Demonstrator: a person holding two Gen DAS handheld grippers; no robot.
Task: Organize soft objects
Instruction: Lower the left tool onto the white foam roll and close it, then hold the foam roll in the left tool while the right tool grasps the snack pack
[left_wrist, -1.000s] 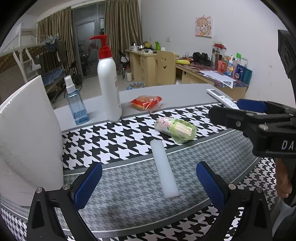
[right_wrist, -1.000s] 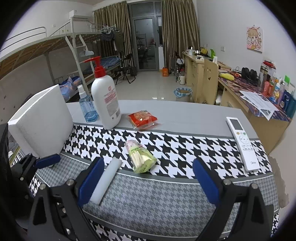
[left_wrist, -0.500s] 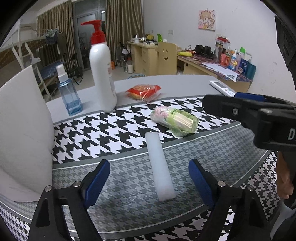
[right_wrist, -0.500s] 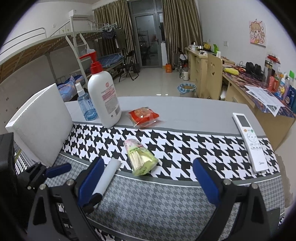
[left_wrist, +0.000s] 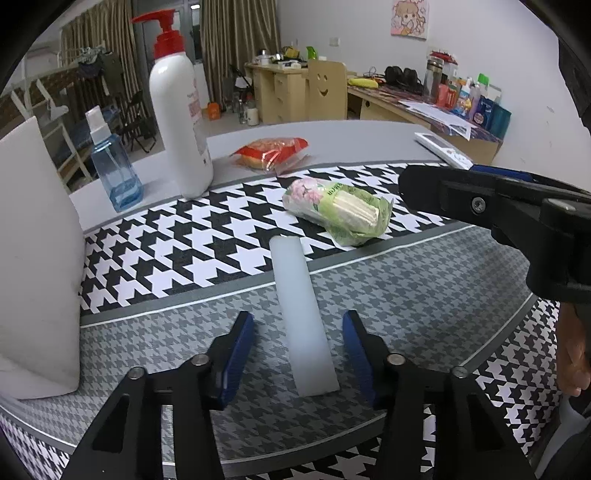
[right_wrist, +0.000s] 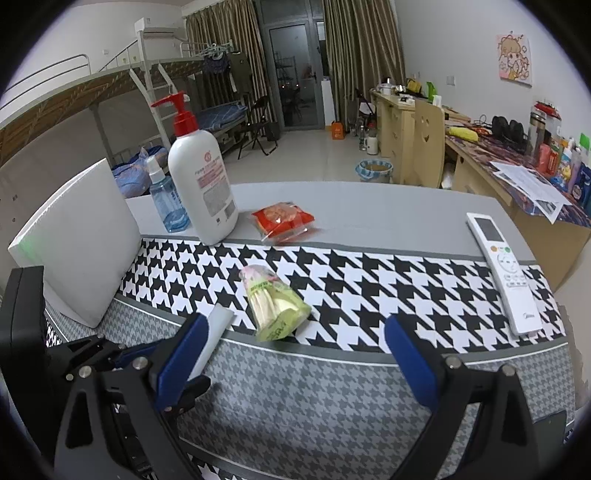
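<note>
Left wrist view: the left gripper (left_wrist: 298, 345) tips steeply down over the houndstooth cloth (left_wrist: 424, 295), its blue pads (left_wrist: 240, 354) straddling the near end of a white foam strip (left_wrist: 301, 314) — the jaws are closing, with a gap on either side of the strip and no pad touching it. The strip lies flat on the cloth, running away from the gripper. Just beyond the strip's far end, slightly to its right, lies a green packet (left_wrist: 343, 210); a red packet (left_wrist: 271, 153) sits farther back from the strip on the bare grey table (left_wrist: 351, 136). A pump bottle (left_wrist: 177, 122) and a blue spray bottle (left_wrist: 110, 170) stand to the strip's far left, and a white foam block (left_wrist: 33, 258) leans at its near left. The right gripper (left_wrist: 509, 221) reaches in from the strip's right; part of a hand (left_wrist: 572, 354) shows below it.

Right wrist view: the right gripper (right_wrist: 295, 358) hangs tilted down above the cloth (right_wrist: 332, 398), its jaws wide apart and holding nothing. The strip (right_wrist: 214, 339) lies left of it, partly hidden behind its left pad (right_wrist: 181, 362), with the left gripper (right_wrist: 159, 373) around the strip's near end. The green packet (right_wrist: 275, 306) lies just right of the strip — and a white remote (right_wrist: 502, 273) rests well to the strip's right.
</note>
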